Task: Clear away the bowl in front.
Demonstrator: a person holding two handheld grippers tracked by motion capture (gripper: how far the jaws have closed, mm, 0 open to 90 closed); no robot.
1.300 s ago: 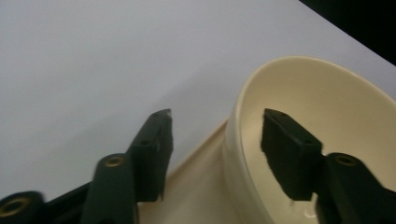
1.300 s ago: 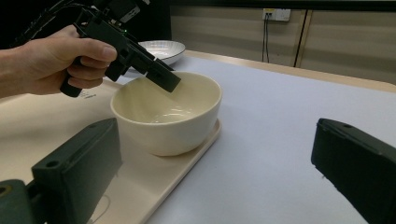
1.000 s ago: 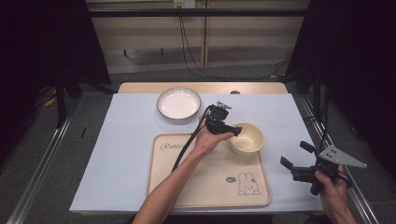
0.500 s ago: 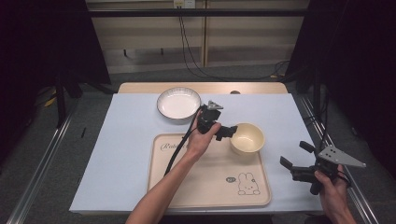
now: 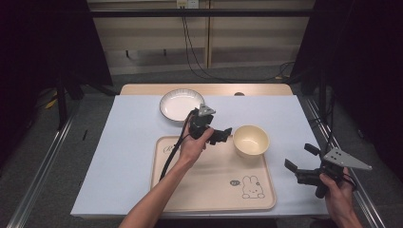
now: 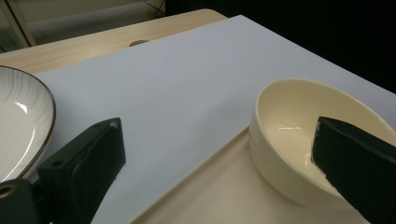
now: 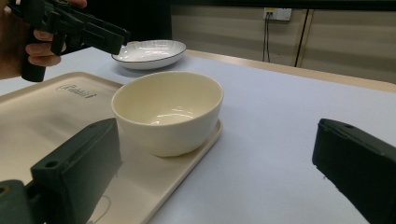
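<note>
A big pale mat [image 5: 133, 156] covers the table [image 5: 142, 89]. On it lies a tan tray [image 5: 209, 190] with a bunny drawn on it. The plate [image 5: 180, 103] – white with a dark rim – sits on the mat at 12 o'clock from the tray. The bowl [image 5: 251, 140] is cream and stands upright in the tray's corner at 1 o'clock.

The left gripper [image 5: 226, 135] is at 9 o'clock from the bowl, just beside it and not touching. Its 2 jaws have just been opening; they are wide apart and hold nothing. The right gripper [image 5: 299, 159] hangs at 4 o'clock from the bowl, off the tray – jaws wide apart, empty.
</note>
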